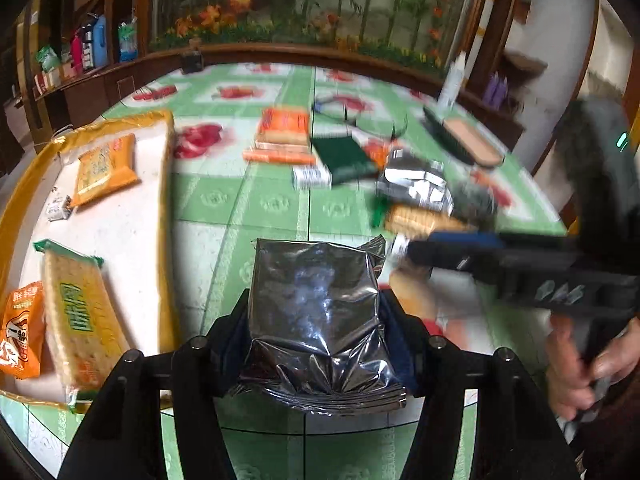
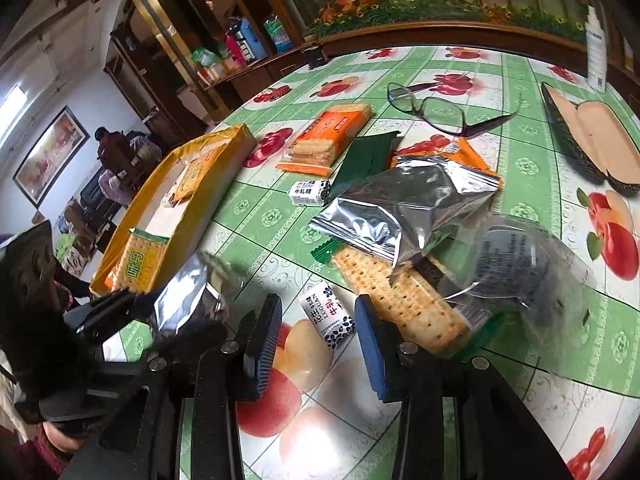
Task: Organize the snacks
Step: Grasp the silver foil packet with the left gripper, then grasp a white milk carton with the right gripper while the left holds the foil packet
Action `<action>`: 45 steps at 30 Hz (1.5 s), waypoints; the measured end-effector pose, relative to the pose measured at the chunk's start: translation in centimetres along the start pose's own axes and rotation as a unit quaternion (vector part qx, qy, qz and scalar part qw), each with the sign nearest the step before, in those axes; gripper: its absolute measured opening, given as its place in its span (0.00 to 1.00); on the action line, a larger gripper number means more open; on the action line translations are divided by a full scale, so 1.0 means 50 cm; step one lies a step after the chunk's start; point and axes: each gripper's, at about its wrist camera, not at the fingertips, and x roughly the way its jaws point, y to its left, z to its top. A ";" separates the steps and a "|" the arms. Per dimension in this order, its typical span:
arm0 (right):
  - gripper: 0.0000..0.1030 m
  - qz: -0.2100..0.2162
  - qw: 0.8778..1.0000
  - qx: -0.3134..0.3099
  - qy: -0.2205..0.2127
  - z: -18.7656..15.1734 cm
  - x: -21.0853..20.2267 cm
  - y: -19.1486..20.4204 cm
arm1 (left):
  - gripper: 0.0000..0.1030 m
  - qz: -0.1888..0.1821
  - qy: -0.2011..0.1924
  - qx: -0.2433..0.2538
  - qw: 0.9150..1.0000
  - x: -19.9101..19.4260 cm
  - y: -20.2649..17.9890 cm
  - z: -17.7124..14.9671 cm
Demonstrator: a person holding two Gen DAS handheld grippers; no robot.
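Note:
My left gripper (image 1: 316, 300) is shut on a crinkled silver foil packet (image 1: 312, 340) and holds it just above the table, to the right of a yellow-rimmed tray (image 1: 164, 200). The tray holds an orange packet (image 1: 104, 168), a green-edged cracker pack (image 1: 80, 312) and other snacks. My right gripper (image 2: 317, 302) is low over the green tablecloth. A small white candy packet (image 2: 332, 320) lies between its blue pads (image 2: 264, 344). A strip of cloth shows between the left pad and the candy. The left wrist view shows the right gripper (image 1: 420, 252) blurred.
A snack pile lies right of centre: a silver bag (image 2: 400, 208), a long cracker pack (image 2: 400, 292), a clear wrapper (image 2: 532, 280), an orange pack (image 2: 328, 136) and a green packet (image 2: 368, 156). Glasses (image 2: 440, 112), their open case (image 2: 592, 136) and a white bottle (image 2: 596, 52) stand farther back.

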 end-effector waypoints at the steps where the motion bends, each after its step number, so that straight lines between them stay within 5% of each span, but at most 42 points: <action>1: 0.40 -0.005 1.000 -0.006 0.002 -0.001 0.004 0.004 | 0.58 0.002 -0.004 0.001 1.000 -0.002 0.001 0.000; 6: 0.37 -0.043 0.998 -0.043 0.007 -0.011 0.028 0.022 | 0.58 -0.010 0.008 -0.008 1.000 0.008 0.009 0.001; 9: 0.20 -0.062 0.997 -0.054 0.007 -0.016 0.029 0.027 | 0.58 -0.018 0.011 -0.017 1.000 0.011 0.017 0.000; 45: 0.20 0.017 0.999 0.039 -0.004 -0.011 -0.017 -0.006 | 0.58 -0.008 -0.011 -0.026 1.000 -0.008 0.021 -0.001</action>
